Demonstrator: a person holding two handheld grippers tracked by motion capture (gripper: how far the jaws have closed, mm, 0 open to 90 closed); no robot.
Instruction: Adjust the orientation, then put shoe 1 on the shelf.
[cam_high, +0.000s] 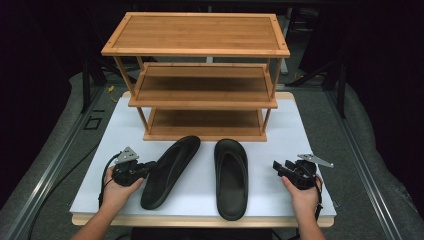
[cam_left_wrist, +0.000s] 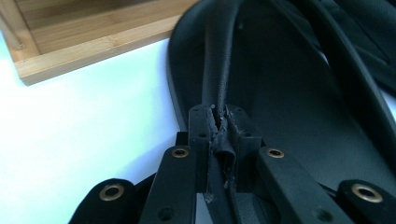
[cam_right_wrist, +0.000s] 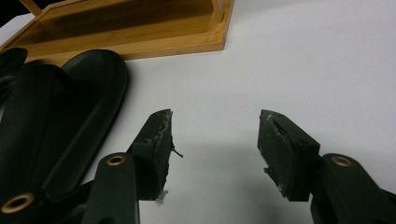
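Bamboo shelf rack (cam_high: 196, 75) stood at the bench's (cam_high: 310, 135) far edge; both black sandals lay just before it. Left gripper (cam_high: 145, 169) pinched the left sandal's (cam_high: 170, 170) rim, so a slow, level lift probably suited. Right gripper (cam_high: 280, 167) sat spread beside the right sandal (cam_high: 231, 177).
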